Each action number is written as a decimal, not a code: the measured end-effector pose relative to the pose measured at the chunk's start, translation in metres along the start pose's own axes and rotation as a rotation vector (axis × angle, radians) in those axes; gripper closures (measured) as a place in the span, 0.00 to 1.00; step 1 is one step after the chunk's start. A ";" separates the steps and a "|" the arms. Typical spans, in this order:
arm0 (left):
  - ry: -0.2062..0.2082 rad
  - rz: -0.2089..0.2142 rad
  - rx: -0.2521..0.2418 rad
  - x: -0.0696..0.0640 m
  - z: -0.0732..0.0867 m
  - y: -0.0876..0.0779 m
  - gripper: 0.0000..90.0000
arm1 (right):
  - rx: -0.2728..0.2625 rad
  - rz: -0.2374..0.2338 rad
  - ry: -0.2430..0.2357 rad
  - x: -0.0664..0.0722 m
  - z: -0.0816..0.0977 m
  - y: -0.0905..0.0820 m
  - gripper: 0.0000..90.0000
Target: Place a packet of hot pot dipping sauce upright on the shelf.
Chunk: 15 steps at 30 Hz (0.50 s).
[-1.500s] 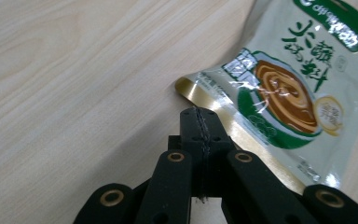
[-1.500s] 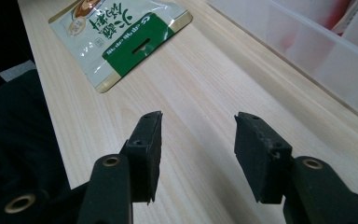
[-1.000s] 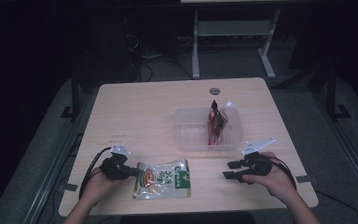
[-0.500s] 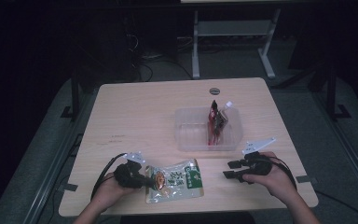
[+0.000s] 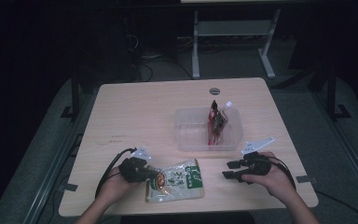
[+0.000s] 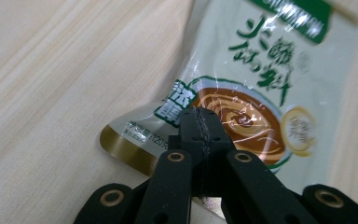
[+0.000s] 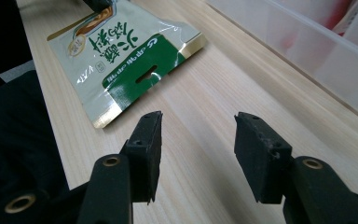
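Observation:
A green and white food sachet (image 5: 179, 179) with a picture of a bowl lies flat near the table's front edge. My left gripper (image 5: 154, 176) is at its left end. In the left gripper view the jaws (image 6: 199, 123) are pressed together on the sachet's (image 6: 261, 70) gold-trimmed edge. My right gripper (image 5: 230, 170) rests low over the table to the right of the sachet, a short gap away. The right gripper view has its jaws (image 7: 198, 135) apart over bare wood, with the sachet (image 7: 126, 51) lying beyond them.
A clear plastic tub (image 5: 191, 140) stands behind the right gripper, its wall (image 7: 307, 42) close by in the right gripper view. Red and white packets (image 5: 214, 123) stand upright in it. A round grommet (image 5: 214, 91) sits near the table's far edge.
My left gripper has slid to the right along the front of the table, and the sachet has moved with it. The right gripper has stayed where it was.

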<state>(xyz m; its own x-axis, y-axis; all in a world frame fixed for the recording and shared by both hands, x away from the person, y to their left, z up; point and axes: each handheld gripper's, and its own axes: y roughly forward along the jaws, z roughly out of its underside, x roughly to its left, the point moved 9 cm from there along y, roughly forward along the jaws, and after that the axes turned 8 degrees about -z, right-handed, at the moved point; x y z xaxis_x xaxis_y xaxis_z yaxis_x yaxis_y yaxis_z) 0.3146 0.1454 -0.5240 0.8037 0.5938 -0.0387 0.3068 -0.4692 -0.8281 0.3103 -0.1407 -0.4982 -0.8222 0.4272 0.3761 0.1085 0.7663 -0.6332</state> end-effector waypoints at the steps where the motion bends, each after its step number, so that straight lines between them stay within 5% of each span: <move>1: 0.003 -0.004 0.009 0.000 0.001 0.000 1.00 | 0.002 -0.006 0.002 0.001 0.000 0.001 0.57; 15: 0.005 -0.031 0.024 -0.002 0.002 0.000 1.00 | 0.031 -0.087 0.015 0.013 -0.014 0.037 0.55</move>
<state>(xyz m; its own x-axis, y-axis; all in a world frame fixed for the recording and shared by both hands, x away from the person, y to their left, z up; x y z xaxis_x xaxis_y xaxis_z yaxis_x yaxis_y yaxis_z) 0.3124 0.1456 -0.5255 0.7962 0.6049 -0.0100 0.3195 -0.4345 -0.8421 0.3116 -0.1002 -0.5079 -0.8196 0.3667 0.4403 0.0193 0.7857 -0.6183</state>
